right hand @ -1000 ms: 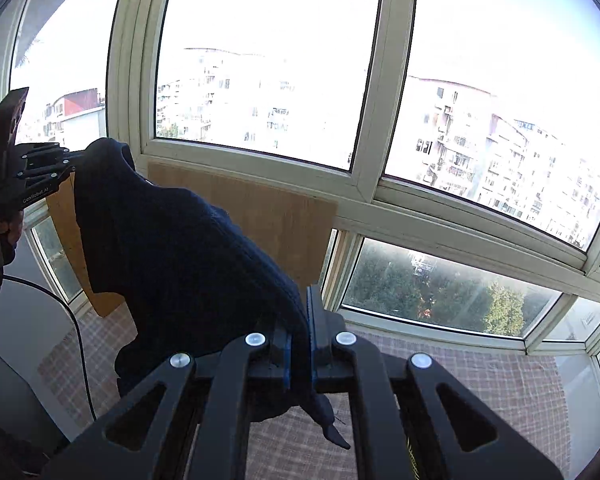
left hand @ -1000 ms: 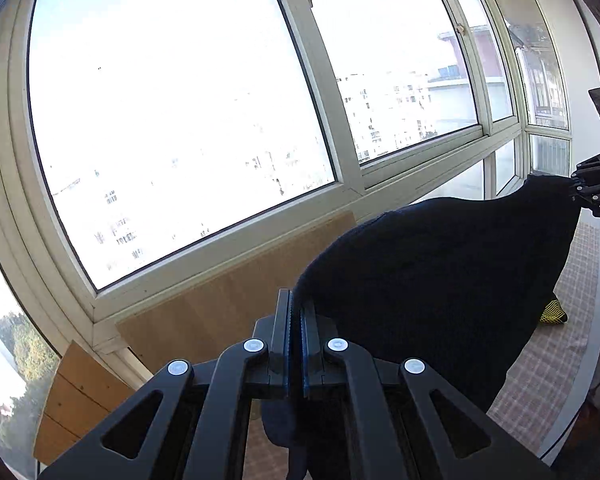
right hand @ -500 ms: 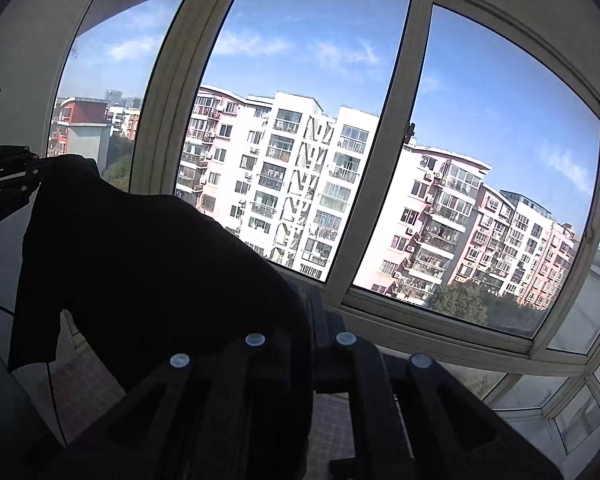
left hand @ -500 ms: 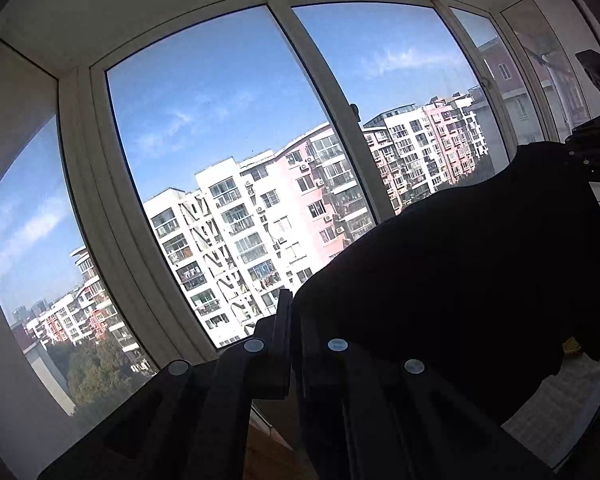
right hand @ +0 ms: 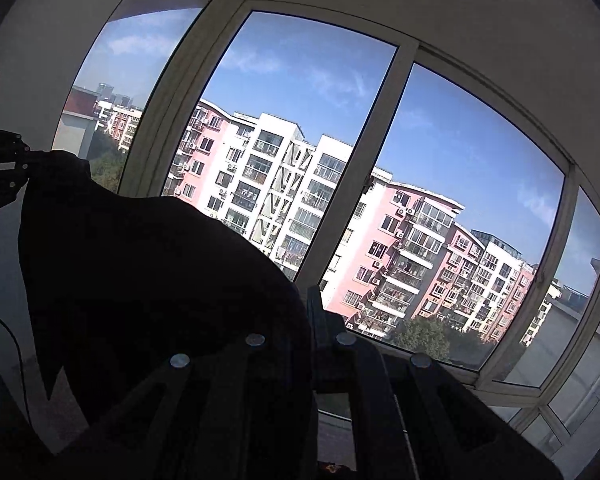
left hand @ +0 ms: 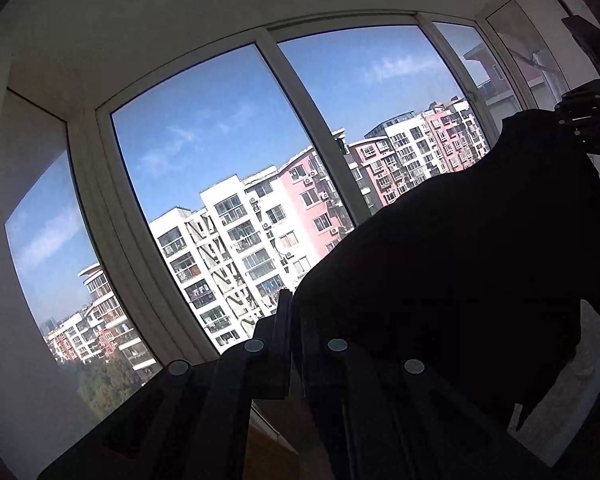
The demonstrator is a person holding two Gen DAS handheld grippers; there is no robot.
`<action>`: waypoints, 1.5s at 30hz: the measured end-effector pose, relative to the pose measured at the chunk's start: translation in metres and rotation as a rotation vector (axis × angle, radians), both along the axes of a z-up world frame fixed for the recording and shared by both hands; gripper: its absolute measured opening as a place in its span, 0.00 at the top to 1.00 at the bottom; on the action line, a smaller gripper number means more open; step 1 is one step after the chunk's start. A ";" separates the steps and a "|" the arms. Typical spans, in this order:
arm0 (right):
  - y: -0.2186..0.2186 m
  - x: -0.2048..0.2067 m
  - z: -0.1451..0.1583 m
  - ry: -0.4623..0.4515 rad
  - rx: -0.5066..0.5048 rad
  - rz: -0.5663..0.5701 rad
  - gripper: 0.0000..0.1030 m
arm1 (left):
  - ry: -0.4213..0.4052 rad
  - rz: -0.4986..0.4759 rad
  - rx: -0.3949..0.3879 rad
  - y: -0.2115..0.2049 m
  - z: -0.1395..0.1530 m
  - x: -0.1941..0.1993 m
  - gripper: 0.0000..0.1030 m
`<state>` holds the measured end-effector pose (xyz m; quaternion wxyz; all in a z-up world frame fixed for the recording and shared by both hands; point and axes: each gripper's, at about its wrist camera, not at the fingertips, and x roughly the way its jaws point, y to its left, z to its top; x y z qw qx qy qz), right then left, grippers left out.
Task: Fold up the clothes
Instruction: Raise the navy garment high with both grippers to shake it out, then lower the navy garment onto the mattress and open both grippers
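Left tool [left hand: 292,300] clamped shut on one top corner of the dark, near-black cloth garment [left hand: 460,272]. Garment hangs stretched in the air between both tools, in front of the big white-framed window [left hand: 300,120]. Right tool [right hand: 310,300] clamped shut on the opposite corner. Pink and white apartment blocks [right hand: 380,240] outside.

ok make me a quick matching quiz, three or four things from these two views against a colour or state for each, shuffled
Things:
1. dark garment
2. left claw
3. window frame
4. sky

Colour or state:
A. blue with thin clouds
B. white
C. hangs in the air, stretched between both claws
D. shut on a corner of the cloth

Pairs: 1-C, 2-D, 3-B, 4-A
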<state>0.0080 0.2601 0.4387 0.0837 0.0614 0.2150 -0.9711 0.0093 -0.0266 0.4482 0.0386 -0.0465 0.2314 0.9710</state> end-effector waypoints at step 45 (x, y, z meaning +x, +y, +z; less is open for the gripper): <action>0.010 -0.551 -0.669 -1.123 -0.031 -0.068 0.81 | -1.064 0.094 0.047 -0.025 -0.639 -0.533 0.66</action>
